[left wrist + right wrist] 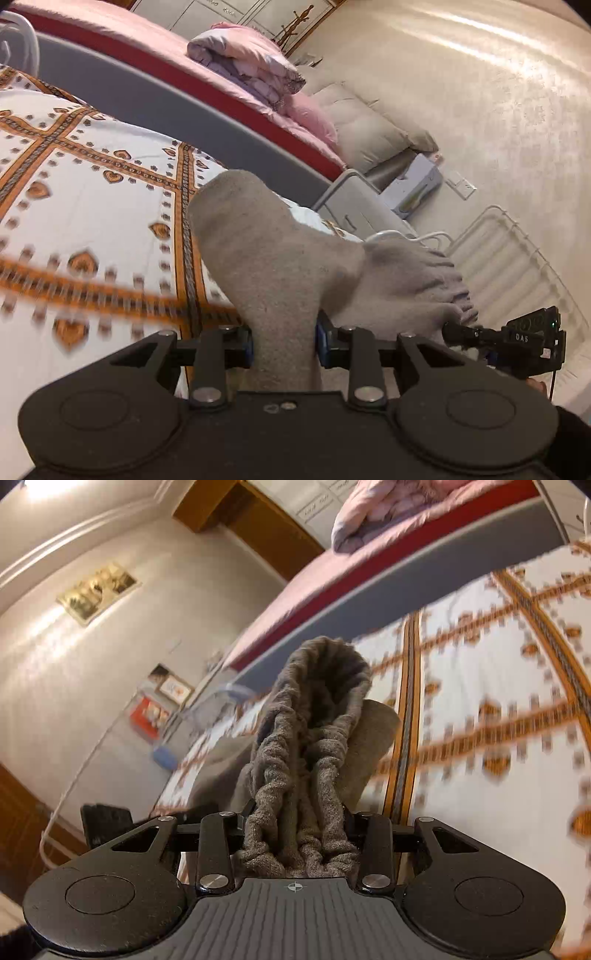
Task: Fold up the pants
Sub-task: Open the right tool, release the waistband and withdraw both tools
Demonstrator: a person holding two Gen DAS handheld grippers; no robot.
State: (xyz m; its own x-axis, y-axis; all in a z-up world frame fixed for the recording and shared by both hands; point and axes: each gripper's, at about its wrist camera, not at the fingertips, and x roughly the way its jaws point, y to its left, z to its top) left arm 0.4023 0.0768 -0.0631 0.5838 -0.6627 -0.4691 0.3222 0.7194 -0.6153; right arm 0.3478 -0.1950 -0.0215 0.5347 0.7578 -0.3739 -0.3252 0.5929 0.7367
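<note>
1. Left tool: black body fills the bottom of its view; jaws clamped on a flat stretch of the grey pants, cloth pinched between the blue pads.
2. From that grip the fabric rises up and away in a broad panel, held clear above the patterned bedspread.
3. To the right of the panel, a gathered, ribbed edge of the same garment runs toward the right tool, seen at the frame's right edge close beside the left one.
4. Right tool: jaws closed on the bunched elastic waistband, which is crumpled into thick folds between the fingers and spills back over the tool body.
5. Waistband opening gapes upward just ahead of the right tool; a smoother part of the garment shows behind it.
6. Bedspread, white with orange bands, is streaked with motion blur in both views.
7. Beyond it: grey rail, a second bed in pink with a folded quilt.
</note>
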